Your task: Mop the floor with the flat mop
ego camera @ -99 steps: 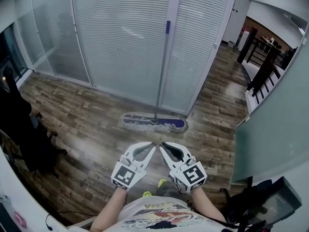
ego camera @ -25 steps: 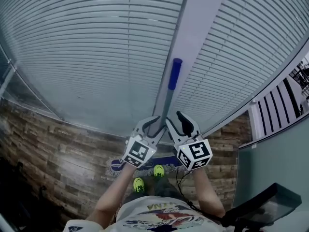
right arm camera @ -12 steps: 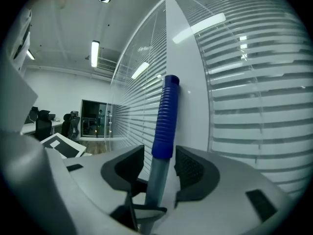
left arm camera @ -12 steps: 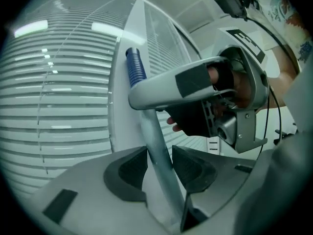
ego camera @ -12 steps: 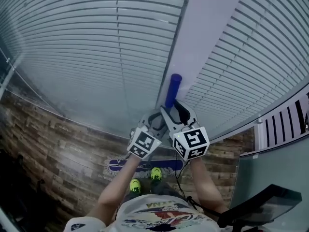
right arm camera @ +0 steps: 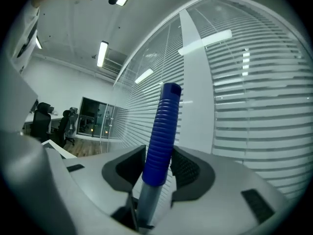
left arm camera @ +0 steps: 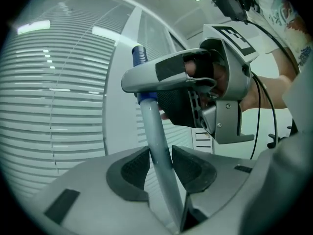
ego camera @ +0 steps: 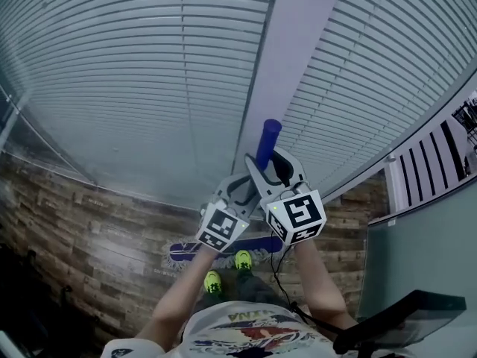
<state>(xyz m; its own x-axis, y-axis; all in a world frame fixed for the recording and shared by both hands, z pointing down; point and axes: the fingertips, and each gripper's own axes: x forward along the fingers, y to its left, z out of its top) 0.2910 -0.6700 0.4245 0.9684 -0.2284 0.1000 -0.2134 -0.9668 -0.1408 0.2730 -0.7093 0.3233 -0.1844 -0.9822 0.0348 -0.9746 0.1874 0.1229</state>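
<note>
Though its jaws just eased wider, the left gripper (left arm camera: pixel 160 166) pinches the flat mop (ego camera: pixel 267 136) by its pole (left arm camera: pixel 155 131). The right gripper (right arm camera: pixel 157 169) jaws clamp its blue grip (right arm camera: pixel 164 126).

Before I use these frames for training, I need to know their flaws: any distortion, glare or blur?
Head view: strong fisheye bows the blinds into arcs; lighting is even. Left gripper view: dark corners, lamp reflections on the blinds, handle slightly soft up close. Right gripper view: dark corners too, lamp glare on the blinds, blue grip sharp.
</note>
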